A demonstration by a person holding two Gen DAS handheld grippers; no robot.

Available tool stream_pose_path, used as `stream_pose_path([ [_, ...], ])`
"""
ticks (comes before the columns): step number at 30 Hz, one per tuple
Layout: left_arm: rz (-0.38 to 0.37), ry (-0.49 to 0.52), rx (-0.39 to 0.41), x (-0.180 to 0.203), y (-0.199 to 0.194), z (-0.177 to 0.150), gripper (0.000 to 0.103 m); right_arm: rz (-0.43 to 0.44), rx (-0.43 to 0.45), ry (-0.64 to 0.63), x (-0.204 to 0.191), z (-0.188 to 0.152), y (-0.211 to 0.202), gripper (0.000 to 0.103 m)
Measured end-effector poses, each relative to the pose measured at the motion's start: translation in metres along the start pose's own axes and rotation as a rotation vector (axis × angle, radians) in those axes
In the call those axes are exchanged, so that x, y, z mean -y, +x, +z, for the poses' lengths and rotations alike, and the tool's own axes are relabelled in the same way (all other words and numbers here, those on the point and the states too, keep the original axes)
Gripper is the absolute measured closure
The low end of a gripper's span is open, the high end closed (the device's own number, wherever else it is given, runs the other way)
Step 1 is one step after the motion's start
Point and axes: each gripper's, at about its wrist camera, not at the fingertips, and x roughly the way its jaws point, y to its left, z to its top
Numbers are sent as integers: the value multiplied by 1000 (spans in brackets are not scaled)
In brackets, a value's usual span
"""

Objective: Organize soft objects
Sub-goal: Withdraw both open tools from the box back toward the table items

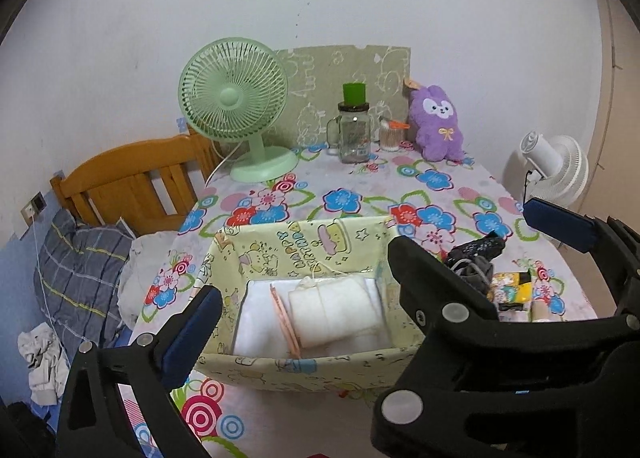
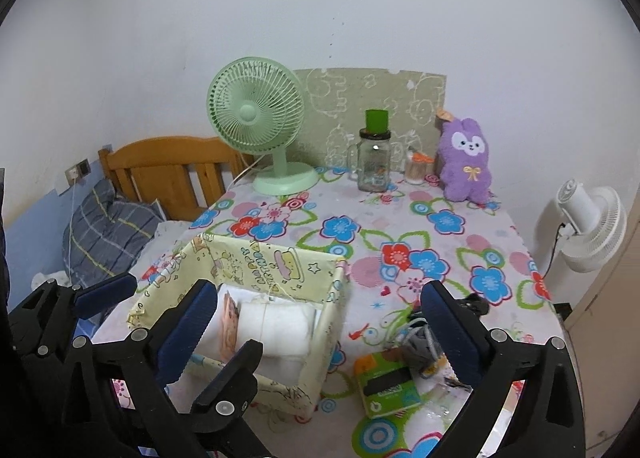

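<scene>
- Left wrist view, near centre: box (image 1: 304,254), pale yellow with cartoon print, open top, on the floral surface (image 1: 360,193).
- Inside the box: folded white cloth (image 1: 332,308) with a pink-edged item (image 1: 284,318) just beside it on the left.
- Left tongs (image 1: 304,282): jaws wide apart, holding nothing, one blue-padded finger at the box's left wall, the other black finger at its right wall.
- Right tongs (image 1: 560,221): seen from the side at right, above the dark bundle (image 1: 476,258); I cannot tell from this view how far they gape.
- Just beside the bundle: yellow packet (image 1: 512,286).
- Far edge of the surface: green fan (image 1: 234,97), glass jar (image 1: 354,131) with green cap, purple plush (image 1: 438,123) against the wall.
- Off the surface: white fan (image 1: 560,167) at right; pillow (image 1: 80,258) and wooden headboard (image 1: 132,181) at left.
- Right wrist view, lower left: box (image 2: 256,258) with the white cloth (image 2: 280,328) inside.
- Right tongs (image 2: 316,322): jaws wide apart and empty, left finger over the box, right finger touching or just over the dark bundle (image 2: 416,342).
- Left tongs (image 2: 176,334): at lower left, spread across the box's near corner.
- Near the bundle: green packet (image 2: 386,382).
- Far edge: green fan (image 2: 256,113), jar (image 2: 374,161), plush (image 2: 466,161); white fan (image 2: 592,225) at right.
</scene>
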Motion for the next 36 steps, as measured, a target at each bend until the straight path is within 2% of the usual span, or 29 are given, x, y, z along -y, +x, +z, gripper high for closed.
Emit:
stream_pose_path([
  [16,-18,22,31,33,-27,-2,0,-63,30,23,25,-9,-43,0],
  [33,-88,38,36,75,-34,-16,0,-160,10,73,58,-33,-65,0],
  [36,-100,35,51,81,-36,-21,0,-148,21,66,64,-38,-70,0],
])
